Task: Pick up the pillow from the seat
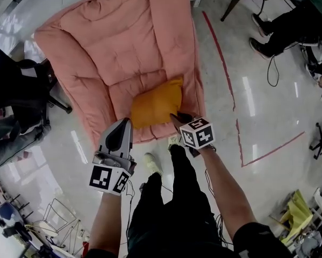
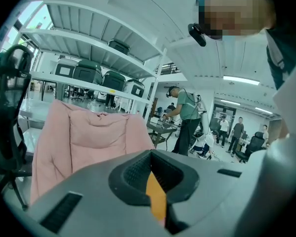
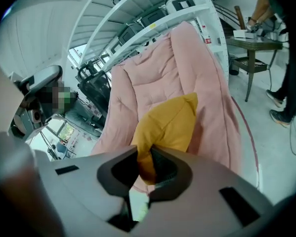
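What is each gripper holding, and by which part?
Both hold the orange pillow. The left gripper pinches the pillow's near left corner, and the right gripper pinches its near right corner.

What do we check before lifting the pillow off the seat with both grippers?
1. Fingers of the right gripper pinch a corner of the pillow: ok.
2. Fingers of the left gripper pinch orange fabric: ok.
3. The two grips sit at opposite ends of the pillow's near edge: ok.
4. Nothing lies on top of the pillow: ok.
5. Pillow clear of the pink seat: cannot tell; in the head view it overlaps the seat's front.
6. Bystander's legs stand apart from the seat: ok.
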`<state>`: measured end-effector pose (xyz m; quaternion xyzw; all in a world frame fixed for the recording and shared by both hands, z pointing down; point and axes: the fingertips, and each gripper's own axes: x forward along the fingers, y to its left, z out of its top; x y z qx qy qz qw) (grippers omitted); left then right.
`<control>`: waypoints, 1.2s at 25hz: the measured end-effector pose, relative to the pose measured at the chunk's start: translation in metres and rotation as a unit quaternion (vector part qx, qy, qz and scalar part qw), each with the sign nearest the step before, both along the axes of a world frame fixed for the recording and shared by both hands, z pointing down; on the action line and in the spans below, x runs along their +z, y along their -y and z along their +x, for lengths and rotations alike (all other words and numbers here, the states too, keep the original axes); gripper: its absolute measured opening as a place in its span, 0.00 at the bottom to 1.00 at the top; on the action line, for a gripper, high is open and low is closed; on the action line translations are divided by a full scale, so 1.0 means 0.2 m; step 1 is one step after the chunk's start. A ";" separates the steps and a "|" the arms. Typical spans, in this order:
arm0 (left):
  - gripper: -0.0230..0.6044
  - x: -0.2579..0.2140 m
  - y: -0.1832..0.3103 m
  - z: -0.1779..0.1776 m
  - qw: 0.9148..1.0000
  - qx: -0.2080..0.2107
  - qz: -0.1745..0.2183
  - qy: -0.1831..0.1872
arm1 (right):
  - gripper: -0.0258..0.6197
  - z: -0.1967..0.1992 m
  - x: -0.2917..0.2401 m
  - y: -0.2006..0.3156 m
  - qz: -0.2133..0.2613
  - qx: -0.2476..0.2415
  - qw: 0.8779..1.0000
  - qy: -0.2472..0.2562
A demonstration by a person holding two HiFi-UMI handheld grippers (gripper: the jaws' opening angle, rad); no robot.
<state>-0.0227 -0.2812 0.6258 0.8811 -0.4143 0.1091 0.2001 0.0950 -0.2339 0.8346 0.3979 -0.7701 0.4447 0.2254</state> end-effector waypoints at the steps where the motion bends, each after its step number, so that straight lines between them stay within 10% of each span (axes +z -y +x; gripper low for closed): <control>1: 0.04 -0.02 -0.02 -0.02 1.000 -0.002 0.001 0.000 | 0.09 -0.02 -0.04 -0.01 0.004 0.001 1.000 0.007; 30: 0.04 -1.07 -0.19 -0.39 0.996 -0.064 0.040 -0.050 | 0.08 0.00 -2.01 0.09 0.225 0.147 0.954 0.131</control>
